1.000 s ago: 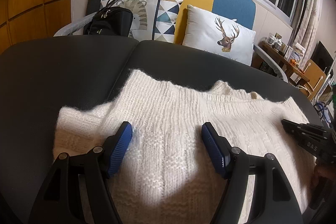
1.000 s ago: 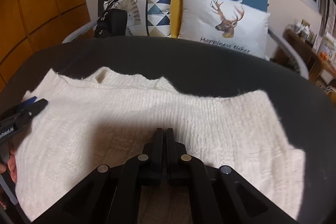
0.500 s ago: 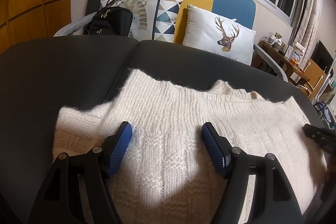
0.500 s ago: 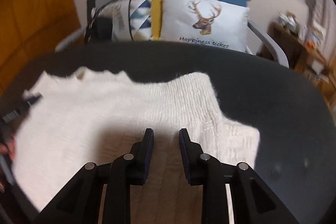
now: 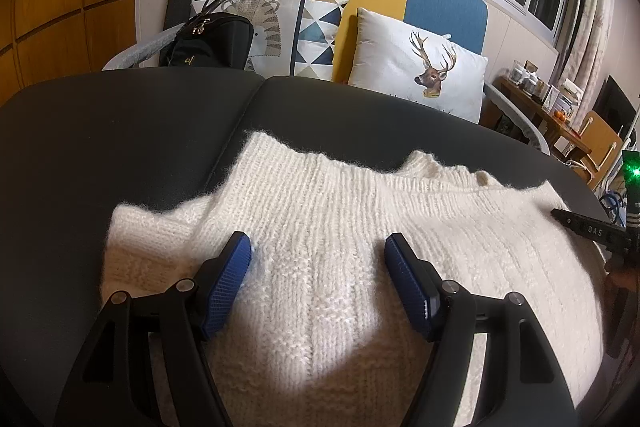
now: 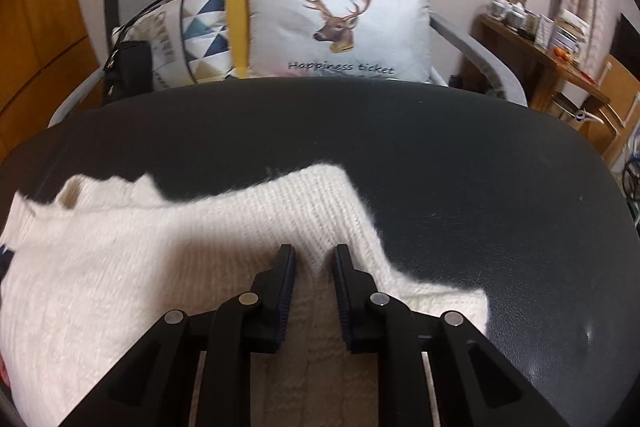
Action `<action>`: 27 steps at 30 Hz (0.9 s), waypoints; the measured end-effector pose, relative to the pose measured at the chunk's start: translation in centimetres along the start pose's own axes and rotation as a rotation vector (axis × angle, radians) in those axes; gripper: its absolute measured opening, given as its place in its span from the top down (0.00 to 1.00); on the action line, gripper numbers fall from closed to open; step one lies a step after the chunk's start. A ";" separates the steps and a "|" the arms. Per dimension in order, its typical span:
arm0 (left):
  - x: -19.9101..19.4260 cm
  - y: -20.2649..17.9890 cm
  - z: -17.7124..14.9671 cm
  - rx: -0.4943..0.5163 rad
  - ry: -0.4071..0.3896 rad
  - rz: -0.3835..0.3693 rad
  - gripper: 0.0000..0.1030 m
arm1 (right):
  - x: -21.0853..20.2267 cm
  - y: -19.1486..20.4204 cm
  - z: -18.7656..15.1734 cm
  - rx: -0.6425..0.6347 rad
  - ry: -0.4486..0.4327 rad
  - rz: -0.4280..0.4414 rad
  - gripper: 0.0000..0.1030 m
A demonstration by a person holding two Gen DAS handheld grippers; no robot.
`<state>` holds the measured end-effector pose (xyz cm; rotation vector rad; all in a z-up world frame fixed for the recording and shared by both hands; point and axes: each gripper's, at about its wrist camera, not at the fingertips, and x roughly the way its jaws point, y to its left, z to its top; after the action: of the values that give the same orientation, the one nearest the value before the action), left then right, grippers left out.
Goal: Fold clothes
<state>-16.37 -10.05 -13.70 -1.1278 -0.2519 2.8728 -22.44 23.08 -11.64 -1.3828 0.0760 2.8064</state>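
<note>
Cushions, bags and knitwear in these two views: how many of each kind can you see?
Patterned cushions: 2, the deer cushion and the triangle cushion
Black bags: 1, the black bag
White knitted sweaters: 1, the sweater
Total: 4

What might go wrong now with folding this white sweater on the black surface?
1. The right tongs straddle a small ridge of the white knitted sweater; the jaws have just been closing, so they might pinch only one layer and stretch the loose knit.
2. The left tongs rest open on the sweater, so it may slide on the smooth black surface when pulled.
</note>
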 end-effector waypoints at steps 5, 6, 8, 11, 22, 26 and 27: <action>0.1 -0.1 -0.1 0.001 0.003 0.000 0.29 | 0.4 -1.9 0.0 0.090 -0.015 0.078 0.83; 0.1 -0.1 -0.1 0.002 0.002 0.000 0.29 | 0.3 -2.3 0.0 0.109 -0.018 0.101 0.83; 0.1 0.0 -0.1 -0.001 0.002 -0.004 0.29 | -0.2 -3.7 -0.4 0.177 -0.026 0.179 0.83; 0.1 0.1 -0.1 -0.005 0.002 -0.012 0.29 | -3.5 -6.2 -1.9 0.335 -0.055 0.225 0.79; 0.0 0.0 0.0 -0.004 0.000 -0.015 0.27 | -10.7 -4.4 -9.5 0.047 -0.075 0.046 0.72; -0.1 0.1 -0.1 -0.010 -0.002 -0.023 0.27 | -9.1 -4.7 -9.6 0.092 -0.057 0.107 0.91; -0.1 0.1 -0.1 -0.010 -0.002 -0.024 0.27 | -9.0 -4.9 -9.3 0.104 -0.060 0.108 0.93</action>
<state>-16.25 -10.18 -13.74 -1.1159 -0.2776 2.8556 -9.39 27.62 -10.37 -1.3100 0.3008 2.8809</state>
